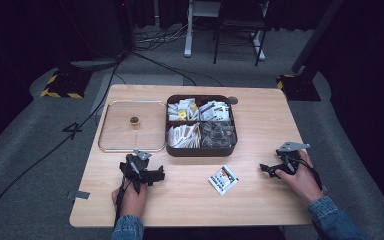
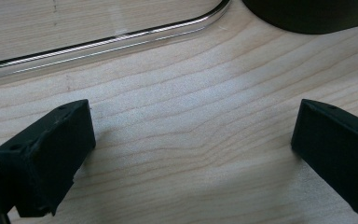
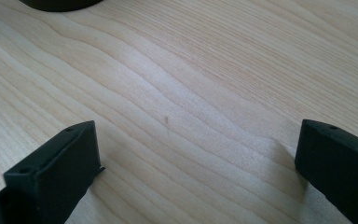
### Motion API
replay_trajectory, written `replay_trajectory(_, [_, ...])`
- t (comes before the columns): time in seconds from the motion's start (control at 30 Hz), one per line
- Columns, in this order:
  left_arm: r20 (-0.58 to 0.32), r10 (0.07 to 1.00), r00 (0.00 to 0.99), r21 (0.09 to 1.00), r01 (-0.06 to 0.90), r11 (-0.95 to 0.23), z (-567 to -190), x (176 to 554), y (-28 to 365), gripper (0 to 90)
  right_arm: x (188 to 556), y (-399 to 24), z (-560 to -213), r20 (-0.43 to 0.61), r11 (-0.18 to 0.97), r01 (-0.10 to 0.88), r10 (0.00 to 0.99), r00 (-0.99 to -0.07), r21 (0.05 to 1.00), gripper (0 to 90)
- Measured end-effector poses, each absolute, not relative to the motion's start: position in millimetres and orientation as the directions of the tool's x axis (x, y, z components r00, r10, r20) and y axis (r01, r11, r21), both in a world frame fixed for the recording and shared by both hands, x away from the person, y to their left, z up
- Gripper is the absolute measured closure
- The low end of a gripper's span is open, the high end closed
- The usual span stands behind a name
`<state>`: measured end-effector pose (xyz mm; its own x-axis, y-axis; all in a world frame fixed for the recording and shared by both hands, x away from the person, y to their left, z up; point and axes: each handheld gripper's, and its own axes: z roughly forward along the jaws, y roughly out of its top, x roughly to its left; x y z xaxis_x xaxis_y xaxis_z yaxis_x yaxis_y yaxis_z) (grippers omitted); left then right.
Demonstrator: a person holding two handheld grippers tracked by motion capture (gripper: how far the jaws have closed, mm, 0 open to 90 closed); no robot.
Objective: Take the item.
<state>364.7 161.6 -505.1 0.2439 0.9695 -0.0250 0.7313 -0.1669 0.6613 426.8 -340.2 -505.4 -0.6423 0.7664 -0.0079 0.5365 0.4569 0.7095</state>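
Both hand-held grippers rest open and empty on the pale wooden table [image 1: 260, 107]; the small white printed sachet [image 1: 223, 179] lies between them, nearer the right gripper [image 1: 267, 169] than the left gripper [image 1: 156, 175].

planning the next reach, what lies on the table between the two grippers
One small sachet, flat on the table in the high view, apart from both. The left gripper and the right gripper stand open on bare wood.

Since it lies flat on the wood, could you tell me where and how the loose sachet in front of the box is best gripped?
The sachet lies flat and turned cornerwise, so a judgement: take its right-hand corner, from the right claw, whose jaws stand open nearby. Come in low, sliding one jaw under that thin edge.
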Motion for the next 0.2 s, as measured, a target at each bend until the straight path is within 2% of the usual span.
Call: replay_trajectory(0.2, [-0.025, 0.969, 0.244, 0.661, 0.731, -0.167, -505.1, 364.7, 161.6, 0.0, 427.4, -339.9, -505.3, -0.008, 0.460, 0.535, 0.764, -0.645, 0.709, 0.0])
